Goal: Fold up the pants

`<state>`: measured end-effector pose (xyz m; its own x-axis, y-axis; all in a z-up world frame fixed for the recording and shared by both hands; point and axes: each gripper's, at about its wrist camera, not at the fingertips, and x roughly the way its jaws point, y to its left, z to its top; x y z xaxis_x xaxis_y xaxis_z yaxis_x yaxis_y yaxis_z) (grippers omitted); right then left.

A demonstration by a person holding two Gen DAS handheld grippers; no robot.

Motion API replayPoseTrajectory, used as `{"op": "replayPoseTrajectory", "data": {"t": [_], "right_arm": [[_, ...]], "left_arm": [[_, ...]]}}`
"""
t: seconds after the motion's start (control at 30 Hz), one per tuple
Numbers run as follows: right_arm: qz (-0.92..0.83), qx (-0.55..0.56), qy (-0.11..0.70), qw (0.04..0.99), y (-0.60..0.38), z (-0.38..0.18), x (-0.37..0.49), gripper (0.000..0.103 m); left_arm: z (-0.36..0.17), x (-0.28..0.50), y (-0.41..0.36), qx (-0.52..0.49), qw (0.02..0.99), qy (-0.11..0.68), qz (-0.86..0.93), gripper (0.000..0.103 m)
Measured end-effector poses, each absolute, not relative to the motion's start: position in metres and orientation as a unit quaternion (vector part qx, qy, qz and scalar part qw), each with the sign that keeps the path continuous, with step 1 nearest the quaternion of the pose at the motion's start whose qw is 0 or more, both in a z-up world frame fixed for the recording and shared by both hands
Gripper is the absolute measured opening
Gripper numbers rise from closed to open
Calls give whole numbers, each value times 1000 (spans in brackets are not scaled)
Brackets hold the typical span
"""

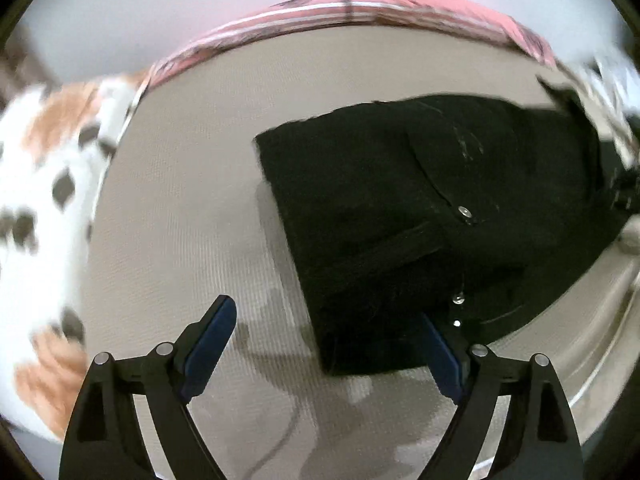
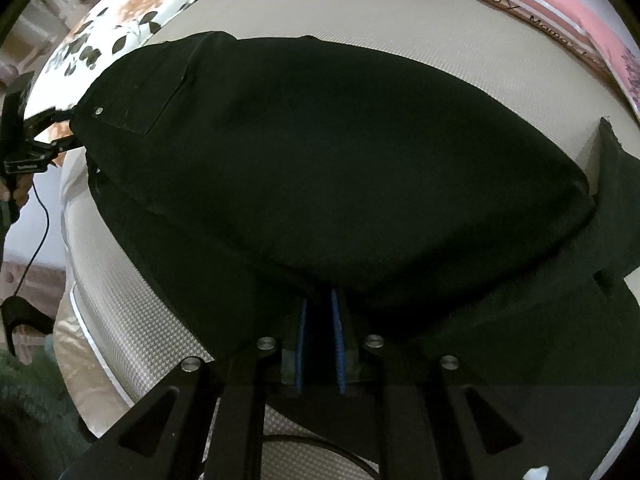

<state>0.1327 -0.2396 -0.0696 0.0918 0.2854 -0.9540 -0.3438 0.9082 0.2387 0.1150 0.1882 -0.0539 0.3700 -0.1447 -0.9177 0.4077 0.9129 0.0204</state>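
Black pants (image 2: 340, 168) lie partly folded on your grey mattress (image 1: 192, 216); your right gripper (image 2: 320, 300) pinches their near edge, your left gripper (image 1: 326, 320) spread wide beside them, folds remaining.

Floral cloth (image 1: 48, 168) blurred; pants (image 2: 320, 168) hide fingertips (image 2: 335, 300).

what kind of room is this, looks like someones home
Probably a bedroom at home: the black pants lie on a woven-textured mattress, with a floral pillow or bedding at one end and a pink striped cloth printed "Baby" along the far edge.
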Motion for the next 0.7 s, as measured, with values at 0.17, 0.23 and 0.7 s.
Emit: {"op": "replayPoseTrajectory", "data": {"t": [0.17, 0.23, 0.7], "right_arm": [[195, -1, 635, 747, -245, -58, 129, 35], [194, 14, 620, 760, -252, -43, 123, 36], [84, 183, 614, 763, -321, -45, 112, 39]], "left_arm": [[-43, 98, 211, 14, 826, 539, -164, 88], [-38, 87, 220, -48, 827, 533, -174, 88], [-67, 93, 226, -345, 750, 539, -164, 87]]}}
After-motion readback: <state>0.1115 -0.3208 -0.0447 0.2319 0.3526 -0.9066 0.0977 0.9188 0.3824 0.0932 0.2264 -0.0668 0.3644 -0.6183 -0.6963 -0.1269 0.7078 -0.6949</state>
